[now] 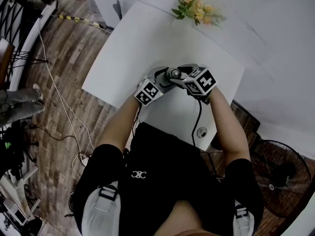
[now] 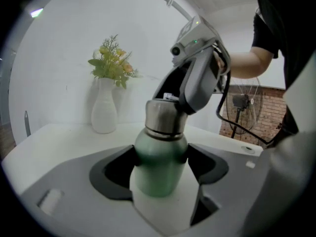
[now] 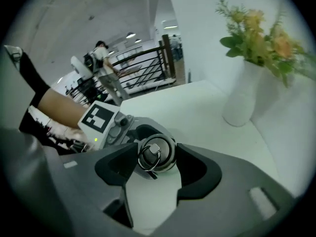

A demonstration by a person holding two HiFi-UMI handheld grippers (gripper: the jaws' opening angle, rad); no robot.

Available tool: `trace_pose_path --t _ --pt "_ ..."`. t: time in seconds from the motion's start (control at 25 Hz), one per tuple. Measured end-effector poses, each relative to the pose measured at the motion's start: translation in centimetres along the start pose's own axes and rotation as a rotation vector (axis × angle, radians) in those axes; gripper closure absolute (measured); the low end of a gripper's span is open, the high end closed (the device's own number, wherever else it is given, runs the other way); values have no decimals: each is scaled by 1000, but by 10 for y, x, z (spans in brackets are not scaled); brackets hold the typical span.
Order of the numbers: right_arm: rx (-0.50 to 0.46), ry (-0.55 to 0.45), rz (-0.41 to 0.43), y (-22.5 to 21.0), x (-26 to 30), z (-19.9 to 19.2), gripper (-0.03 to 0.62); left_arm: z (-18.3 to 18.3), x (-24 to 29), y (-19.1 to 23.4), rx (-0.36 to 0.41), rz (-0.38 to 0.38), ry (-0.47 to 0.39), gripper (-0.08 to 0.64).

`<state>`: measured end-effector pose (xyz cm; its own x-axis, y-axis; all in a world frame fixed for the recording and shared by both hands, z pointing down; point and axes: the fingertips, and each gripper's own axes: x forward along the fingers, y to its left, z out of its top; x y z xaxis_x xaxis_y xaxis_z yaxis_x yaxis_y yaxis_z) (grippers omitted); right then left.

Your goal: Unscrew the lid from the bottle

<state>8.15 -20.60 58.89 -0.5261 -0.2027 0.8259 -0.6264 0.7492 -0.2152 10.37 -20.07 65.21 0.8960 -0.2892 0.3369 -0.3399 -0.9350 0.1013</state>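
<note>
White table [image 1: 147, 38], green btl [image 2: 159, 167], steel lid [image 3: 160, 153]

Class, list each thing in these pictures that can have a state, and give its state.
bottle: upright, gripped around its green body.
lid: on the bottle, not yet off.
left claw: shut on the bottle.
right claw: shut on the lid.
vase: upright, holding flowers.

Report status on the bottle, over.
Left gripper shut on bottle. Right gripper shut on lid, lid not yet off. Vase well clear.
</note>
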Motion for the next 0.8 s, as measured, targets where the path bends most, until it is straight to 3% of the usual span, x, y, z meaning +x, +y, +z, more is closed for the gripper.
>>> trace_pose_path --t 0.2,0.36,0.52,0.64,0.72,0.8 --pt "-349 214 233 5 3 -4 342 0 1 0 -3 4 12 169" --pt "-566 349 326 7 3 -10 341 0 3 -1 -3 11 18 169" --pt "-750 478 295 13 0 -13 341 2 -1 -2 -4 17 15 169" --pt "-825 484 245 13 3 -18 339 1 -1 -2 -1 19 18 169" --pt "-810 455 199 11 6 -22 339 0 -1 -2 -2 18 21 169" --pt "-730 385 154 11 4 -19 339 0 -1 -1 -4 18 22 169"
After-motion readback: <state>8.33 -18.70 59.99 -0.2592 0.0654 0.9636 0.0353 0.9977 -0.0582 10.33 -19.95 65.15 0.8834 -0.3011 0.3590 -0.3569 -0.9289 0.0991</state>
